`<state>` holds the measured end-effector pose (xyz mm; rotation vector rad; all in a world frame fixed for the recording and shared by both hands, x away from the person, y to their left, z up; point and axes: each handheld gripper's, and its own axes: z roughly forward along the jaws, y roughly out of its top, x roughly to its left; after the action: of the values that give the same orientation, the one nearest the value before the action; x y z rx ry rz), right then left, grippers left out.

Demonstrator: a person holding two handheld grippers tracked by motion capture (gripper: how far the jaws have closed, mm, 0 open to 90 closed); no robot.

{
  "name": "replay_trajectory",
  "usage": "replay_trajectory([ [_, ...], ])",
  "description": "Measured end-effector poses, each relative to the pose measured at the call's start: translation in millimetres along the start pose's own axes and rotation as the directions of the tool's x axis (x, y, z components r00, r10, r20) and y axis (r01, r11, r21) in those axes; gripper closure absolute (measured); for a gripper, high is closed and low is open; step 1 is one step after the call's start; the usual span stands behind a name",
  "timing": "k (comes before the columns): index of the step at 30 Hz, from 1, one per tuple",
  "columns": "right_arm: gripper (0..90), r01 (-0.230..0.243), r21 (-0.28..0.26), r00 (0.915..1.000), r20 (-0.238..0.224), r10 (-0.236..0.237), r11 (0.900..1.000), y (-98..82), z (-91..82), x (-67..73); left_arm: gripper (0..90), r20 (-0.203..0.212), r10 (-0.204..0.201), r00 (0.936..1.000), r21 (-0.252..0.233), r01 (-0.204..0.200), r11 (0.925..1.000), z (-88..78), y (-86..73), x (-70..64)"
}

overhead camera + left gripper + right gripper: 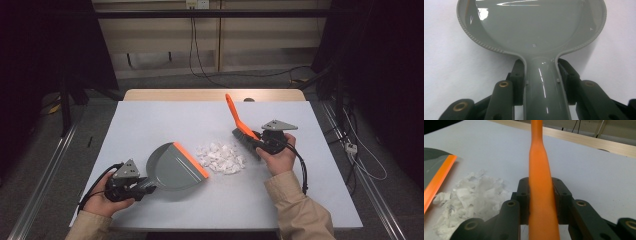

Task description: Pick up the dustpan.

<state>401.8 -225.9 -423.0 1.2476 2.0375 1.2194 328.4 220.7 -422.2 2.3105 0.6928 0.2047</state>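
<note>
**Figure: Brush and dustpan set on opposite sides of the paper heap**

Take the heap of white paper scraps as your landmark. Your left gripper is clamped on the grey handle of the dustpan, jaws pressed to both sides of the stem in the left gripper view. The pan lies flat on the white table just left of the heap, its orange lip facing the scraps and almost touching their edge. Your right gripper is closed on the orange handle of the brush, just right of the heap; the handle's long axis slants up and away toward the far table edge, the dark bristles low at the heap's right side. The heap thus lies between both tools, so the sweep should run from the brush toward the lip. The scraps look small, torn, loosely piled and light.
</note>
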Motion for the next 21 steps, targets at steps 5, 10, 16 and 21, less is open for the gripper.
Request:
replay_trajectory([
  [5,71.5,0.011,0.018,0.9999,0.009,-0.011,1.0,-5.5,4.4,1.4,62.8,0.007,0.034,0.9994,0.04,-0.034,0.9986,5.2,2.5,-4.8],
  [10,71.4,0.035,0.019,0.9993,0.013,-0.035,0.999,-6.6,5.0,11.8,62.7,0.051,0.026,0.9983,0.033,-0.028,0.9991,11.5,5.7,-5.6],
  [16,71.3,0.062,0.027,0.9976,0.032,-0.062,0.998,-7.4,6.2,29.8,62.7,0.064,0.028,0.9976,0.031,-0.03,0.9991,19.2,13.2,-7.9],
  [21,71.2,0.072,0.023,0.9962,0.047,-0.073,0.997,-8.1,7.3,36.3,62.7,0.085,0.037,0.9957,0.031,-0.04,0.9987,26.8,20.6,-13.3],
])
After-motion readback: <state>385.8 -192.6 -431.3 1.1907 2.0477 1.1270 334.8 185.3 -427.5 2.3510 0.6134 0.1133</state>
